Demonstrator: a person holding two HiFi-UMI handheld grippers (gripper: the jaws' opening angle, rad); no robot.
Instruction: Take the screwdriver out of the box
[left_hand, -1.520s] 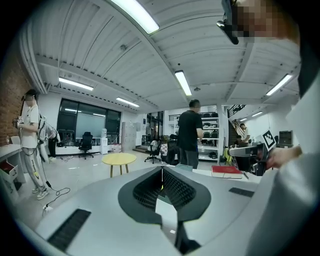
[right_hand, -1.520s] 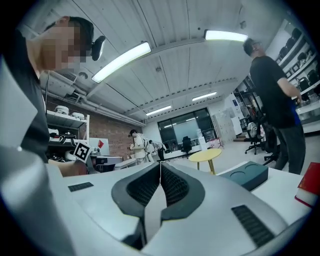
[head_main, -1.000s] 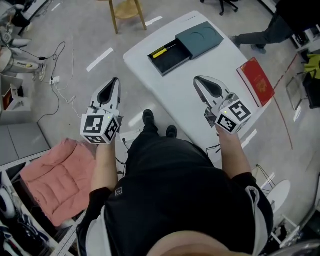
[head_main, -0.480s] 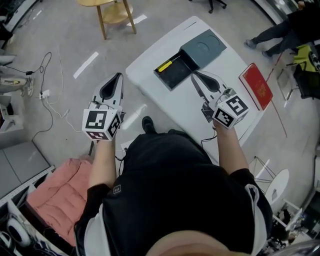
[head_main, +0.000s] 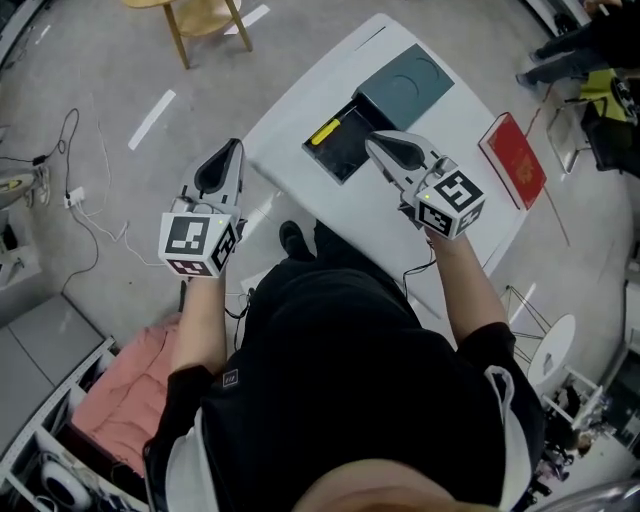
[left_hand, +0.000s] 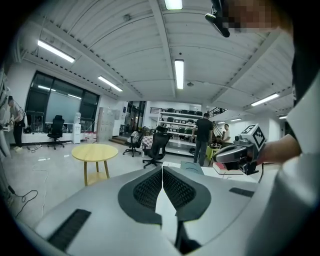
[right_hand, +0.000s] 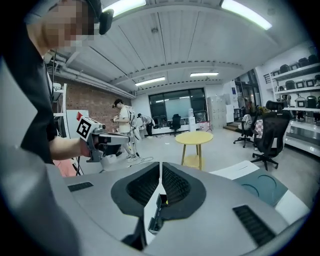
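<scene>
Left claw (head_main: 236, 146), clenched and empty, hangs just beside the worktop (head_main: 300, 105). Right claw (head_main: 372, 140), also clenched on nothing, hovers over the open box (head_main: 340, 158), where the yellow-handled screwdriver (head_main: 325, 131) lies.

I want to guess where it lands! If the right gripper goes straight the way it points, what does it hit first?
Probably the open box, near the screwdriver with its yellow handle. The right gripper, jaws shut, aims down at it over the table; depth is hard to judge.
</scene>
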